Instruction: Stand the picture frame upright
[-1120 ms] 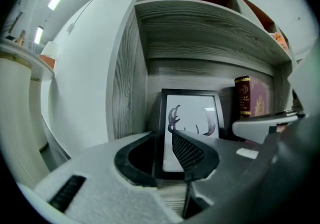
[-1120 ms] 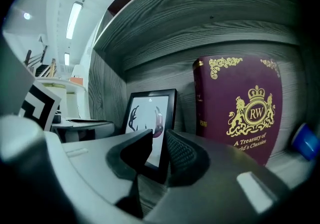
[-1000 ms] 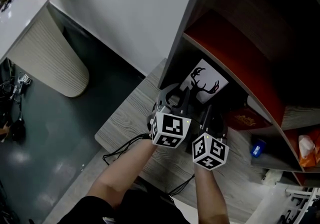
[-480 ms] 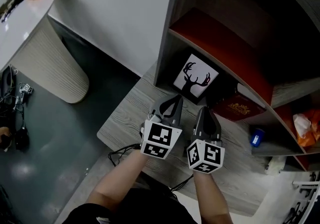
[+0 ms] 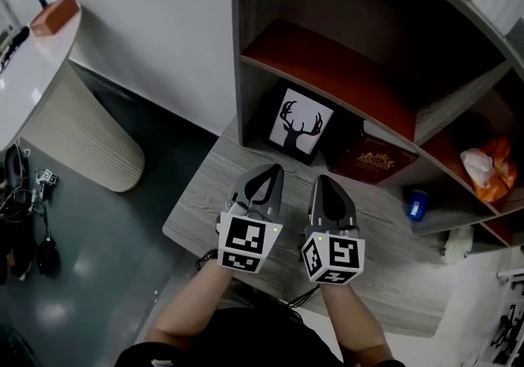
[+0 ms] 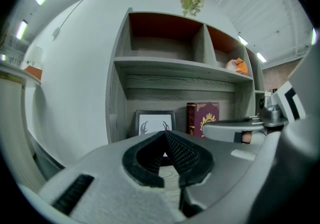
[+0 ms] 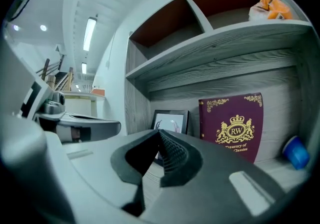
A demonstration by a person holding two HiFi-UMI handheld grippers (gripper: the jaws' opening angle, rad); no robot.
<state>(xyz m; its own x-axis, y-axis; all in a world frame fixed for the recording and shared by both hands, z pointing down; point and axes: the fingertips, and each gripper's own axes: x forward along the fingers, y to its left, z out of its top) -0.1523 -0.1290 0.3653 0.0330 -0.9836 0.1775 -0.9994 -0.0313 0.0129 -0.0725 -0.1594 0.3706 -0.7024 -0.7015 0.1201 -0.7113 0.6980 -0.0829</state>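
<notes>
The picture frame (image 5: pixel 295 124), black-edged with a deer-head print, stands upright in the bottom-left compartment of the grey wooden shelf unit (image 5: pixel 246 70). It also shows behind the jaws as the frame (image 6: pixel 155 120) and the frame (image 7: pixel 170 119). My left gripper (image 5: pixel 273 170) is shut and empty, drawn back from the frame over the grey shelf base. My right gripper (image 5: pixel 322 182) is shut beside it, also holding nothing. Both tips point toward the frame with a gap between.
A maroon book (image 5: pixel 370 161) with a gold crest stands right of the frame. A blue cap-like object (image 5: pixel 418 204) lies further right. An orange bag (image 5: pixel 481 169) sits on a shelf above. A ribbed white counter (image 5: pixel 74 120) stands at the left, cables (image 5: pixel 24 210) on the floor.
Both grippers have pulled back from the frame toward me and shut. The frame stays standing in the compartment, and the head view has lifted to show more shelves.
</notes>
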